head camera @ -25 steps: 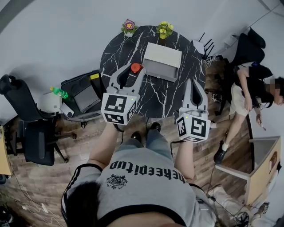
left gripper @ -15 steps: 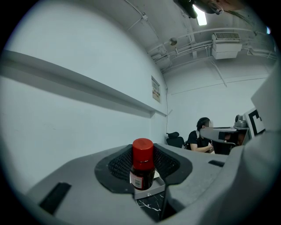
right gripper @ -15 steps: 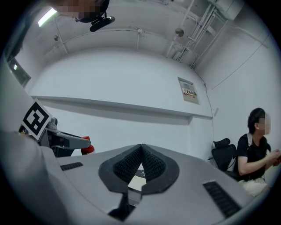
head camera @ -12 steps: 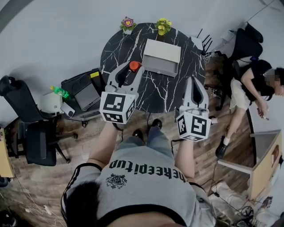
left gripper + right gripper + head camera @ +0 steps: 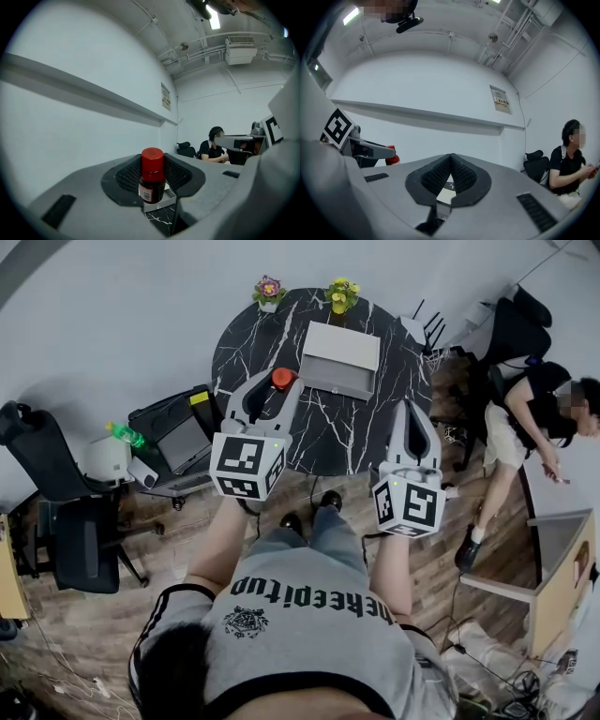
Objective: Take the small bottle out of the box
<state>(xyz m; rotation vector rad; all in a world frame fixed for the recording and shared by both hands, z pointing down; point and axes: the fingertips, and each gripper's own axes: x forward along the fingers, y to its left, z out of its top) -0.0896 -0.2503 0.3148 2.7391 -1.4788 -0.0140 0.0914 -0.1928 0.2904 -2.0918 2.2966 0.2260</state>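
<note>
Grips the small bottle [image 5: 152,176] upright, red cap up, between the pads of the left gripper [image 5: 278,387] — outside the pale box [image 5: 342,357], just to its left over the round black marble table [image 5: 242,345]. Shows the right gripper [image 5: 413,409] with jaws pressed together, empty, near the table's front edge. Has two flower pots [image 5: 269,292] at the far rim.

The grey two-jaw left gripper [image 5: 275,382] was held forward on the bare, outstretched left forearm [image 5: 217,540], its jaws clamped on a small dark bottle with a red cap [image 5: 152,176]. To its right, the matching right gripper [image 5: 412,413] pointed forward on the right forearm [image 5: 392,568], jaw tips pressed together, empty.
</note>
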